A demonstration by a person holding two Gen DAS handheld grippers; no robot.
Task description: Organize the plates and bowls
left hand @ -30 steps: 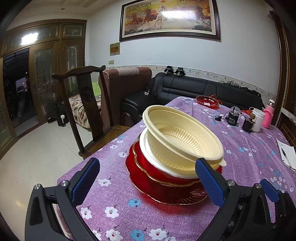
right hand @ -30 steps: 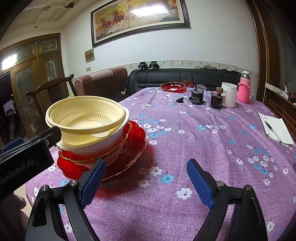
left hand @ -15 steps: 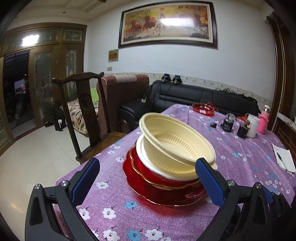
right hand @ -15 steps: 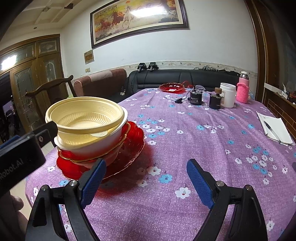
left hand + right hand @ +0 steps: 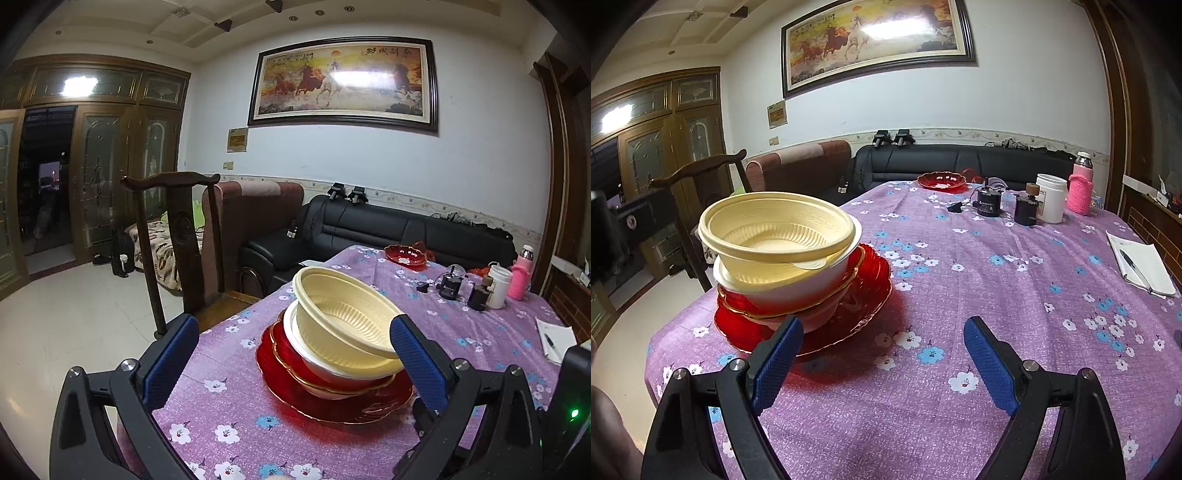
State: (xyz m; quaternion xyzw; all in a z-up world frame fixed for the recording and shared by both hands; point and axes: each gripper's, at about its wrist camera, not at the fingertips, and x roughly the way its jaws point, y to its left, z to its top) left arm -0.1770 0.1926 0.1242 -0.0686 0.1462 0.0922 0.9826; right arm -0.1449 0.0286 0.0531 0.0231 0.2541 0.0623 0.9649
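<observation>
The stack sits near the counter's [image 5: 997, 295] left front corner, largest at the bottom so it nests: red plate [image 5: 864, 314], white bowl [image 5: 798, 284], cream bowl [image 5: 775, 232] tilted on top. Both the left claw [image 5: 291, 354] and right claw [image 5: 882, 354] stand apart, empty, short of the stack. One red dish [image 5: 942, 181] waits at the far edge.

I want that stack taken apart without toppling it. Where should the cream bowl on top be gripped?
Probably pinch the cream bowl at its rim beside the small tab, on the side facing the right gripper: one of the fingers inside, one outside. It sits tilted in the white bowl, so lift straight up.
</observation>
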